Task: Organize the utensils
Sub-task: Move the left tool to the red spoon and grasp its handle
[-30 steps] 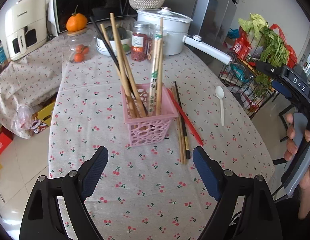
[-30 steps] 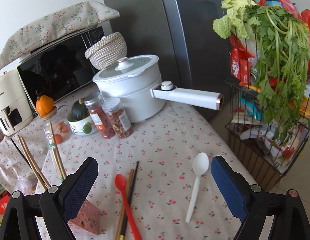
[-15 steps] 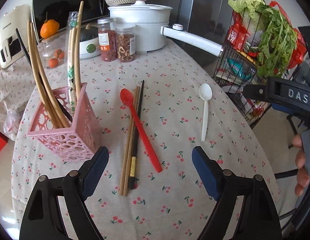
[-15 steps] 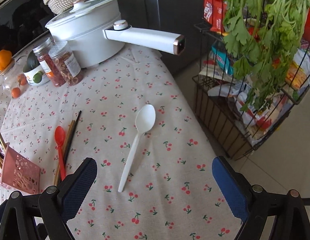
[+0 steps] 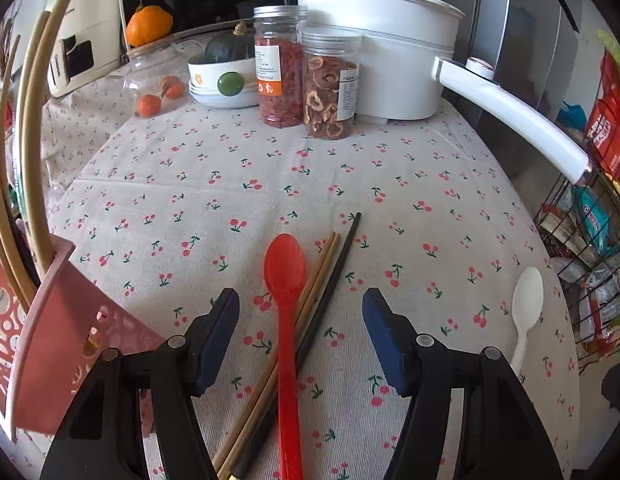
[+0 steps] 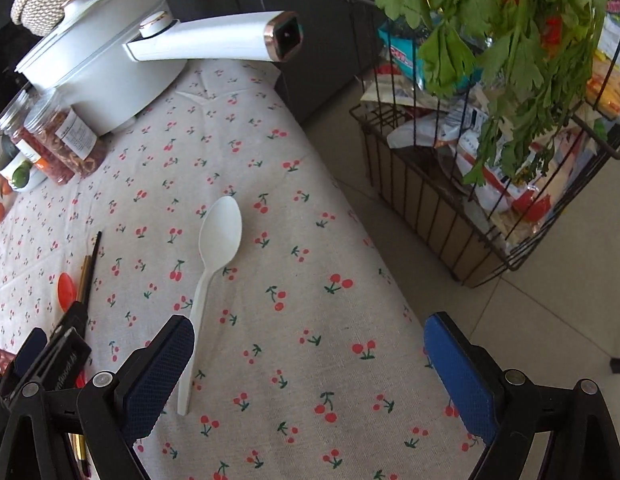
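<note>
My left gripper is open and low over the table, its fingers straddling a red spoon, a pair of wooden chopsticks and a black chopstick lying together. A pink holder with several chopsticks stands at the left. My right gripper is open and empty, low over the table's right edge. A white spoon lies just by its left finger. The white spoon also shows in the left wrist view.
A white pot with a long handle, two jars, a bowl and oranges stand at the back. A wire rack with greens and packets stands right of the table.
Both grippers have moved down and closer to the table. The left one now straddles the red spoon and chopsticks. The right one has come close beside the white spoon.
</note>
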The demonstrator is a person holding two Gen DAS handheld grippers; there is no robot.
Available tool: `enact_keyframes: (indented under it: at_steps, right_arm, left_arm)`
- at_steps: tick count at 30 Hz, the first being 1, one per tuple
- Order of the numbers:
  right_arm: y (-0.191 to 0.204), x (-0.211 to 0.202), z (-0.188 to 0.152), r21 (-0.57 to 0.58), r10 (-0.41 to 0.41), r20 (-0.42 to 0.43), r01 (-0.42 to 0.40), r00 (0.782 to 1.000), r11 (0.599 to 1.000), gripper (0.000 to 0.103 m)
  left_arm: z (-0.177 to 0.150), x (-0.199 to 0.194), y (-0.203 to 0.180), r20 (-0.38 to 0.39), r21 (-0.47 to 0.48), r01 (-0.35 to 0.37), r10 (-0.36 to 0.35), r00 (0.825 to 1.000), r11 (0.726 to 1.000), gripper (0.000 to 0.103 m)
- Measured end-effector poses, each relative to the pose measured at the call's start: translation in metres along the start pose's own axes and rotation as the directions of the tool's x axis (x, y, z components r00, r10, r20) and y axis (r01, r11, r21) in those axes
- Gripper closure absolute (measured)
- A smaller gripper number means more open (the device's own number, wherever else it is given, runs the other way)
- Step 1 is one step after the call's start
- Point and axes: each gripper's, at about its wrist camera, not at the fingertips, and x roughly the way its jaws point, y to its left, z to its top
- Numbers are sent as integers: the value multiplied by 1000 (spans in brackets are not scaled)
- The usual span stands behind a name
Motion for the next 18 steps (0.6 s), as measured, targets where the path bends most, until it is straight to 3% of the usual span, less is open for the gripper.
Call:
enact_keyframes:
  at_steps: [3, 7, 9, 13, 16, 18]
  right_arm:
    - [-2, 5, 1, 26, 22, -19, -21, 1000, 999, 7]
    - [1, 8, 2, 12, 19, -16, -19, 1000, 1000, 7]
    - [2, 10, 4, 14, 21, -16, -21, 1000, 1000, 7]
    - [0, 16, 4, 35, 26, -25, -25, 999, 999, 7]
    - [-1, 21, 4, 54, 36, -33, -35, 999, 998, 7]
    - [-2, 25, 5, 63, 39, -36, -37, 999, 997, 7]
  left_arm:
    - [8, 15, 8, -39, -58, 8, -10, 999, 998, 37]
    - [9, 25, 11, -76, -80, 19, -25, 997, 997, 45]
    - [9, 26, 6, -78, -48, 18, -22, 997, 999, 51]
    - [9, 23, 3, -90, -21, 57, -59, 994, 998, 83]
    - [10, 18, 0, -97, 2, 103, -103, 990, 995, 92]
    - [10, 12, -2, -111, 20, 161, -158, 981, 987, 93]
